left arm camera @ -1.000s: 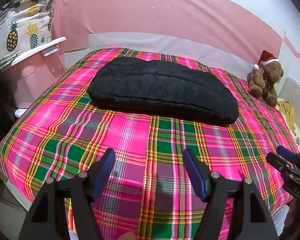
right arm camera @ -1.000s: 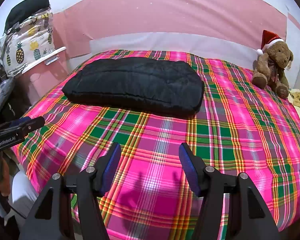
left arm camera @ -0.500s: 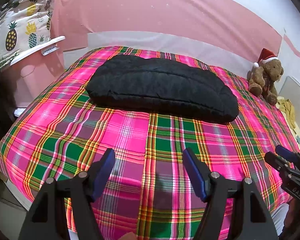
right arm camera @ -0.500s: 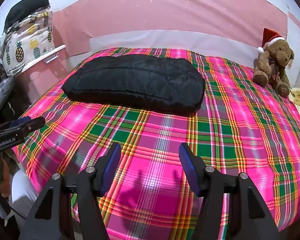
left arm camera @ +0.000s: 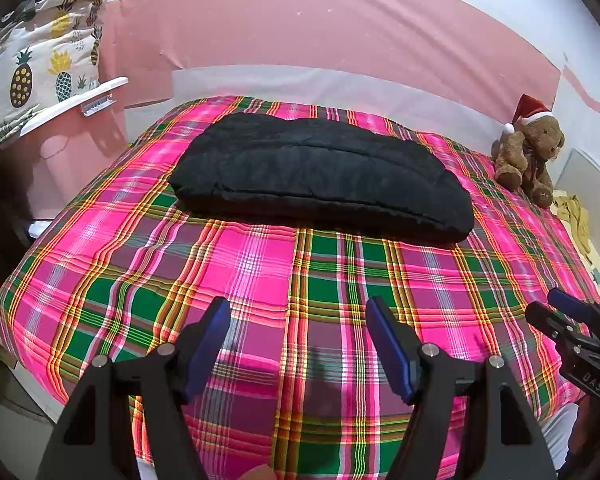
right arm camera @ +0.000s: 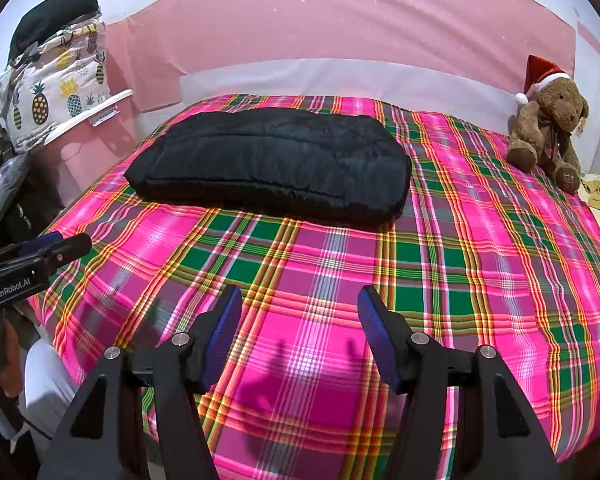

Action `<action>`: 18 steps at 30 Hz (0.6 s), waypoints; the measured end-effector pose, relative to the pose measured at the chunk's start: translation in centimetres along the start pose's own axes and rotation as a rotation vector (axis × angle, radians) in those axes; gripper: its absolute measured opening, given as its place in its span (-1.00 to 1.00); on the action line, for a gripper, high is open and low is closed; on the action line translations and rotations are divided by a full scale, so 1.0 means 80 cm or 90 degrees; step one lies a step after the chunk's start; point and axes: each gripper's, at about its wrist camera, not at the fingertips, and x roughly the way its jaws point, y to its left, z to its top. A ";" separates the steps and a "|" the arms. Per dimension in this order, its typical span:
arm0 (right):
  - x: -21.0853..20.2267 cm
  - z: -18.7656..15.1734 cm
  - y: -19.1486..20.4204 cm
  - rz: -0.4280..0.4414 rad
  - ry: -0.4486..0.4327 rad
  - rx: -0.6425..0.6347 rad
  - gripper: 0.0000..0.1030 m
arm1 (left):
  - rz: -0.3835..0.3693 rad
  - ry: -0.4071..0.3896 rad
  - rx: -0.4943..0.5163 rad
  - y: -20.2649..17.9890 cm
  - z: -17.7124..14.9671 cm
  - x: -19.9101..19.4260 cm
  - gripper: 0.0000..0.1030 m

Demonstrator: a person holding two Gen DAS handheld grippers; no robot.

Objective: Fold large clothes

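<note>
A black padded garment (left arm camera: 320,176) lies folded into a long flat bundle across the far half of the plaid bed (left arm camera: 260,280); the right wrist view shows the same garment (right arm camera: 272,160). My left gripper (left arm camera: 298,312) hovers open over the near edge of the bed, well short of the garment, with nothing between its blue pads. My right gripper (right arm camera: 300,304) is also open and empty over the near plaid cover. Each gripper shows at the edge of the other's view: the right gripper (left arm camera: 556,308) at the right, the left gripper (right arm camera: 60,240) at the left.
A brown teddy bear (right arm camera: 548,124) in a Santa hat sits at the bed's far right corner. A pineapple-print bag (left arm camera: 32,76) rests on a pink cabinet (left arm camera: 72,152) at the left. Yellow cloth (left arm camera: 576,216) lies past the right bed edge. A pink wall backs the bed.
</note>
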 end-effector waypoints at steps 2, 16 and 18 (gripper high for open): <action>-0.001 0.001 0.000 0.000 0.000 0.000 0.17 | 0.000 0.000 0.000 -0.001 0.000 0.000 0.40; -0.001 -0.002 0.000 0.002 0.001 0.000 0.17 | 0.004 0.002 0.004 -0.005 -0.002 0.000 0.40; -0.001 -0.002 0.000 0.001 0.002 0.000 0.17 | 0.003 0.003 0.005 -0.005 -0.002 0.000 0.40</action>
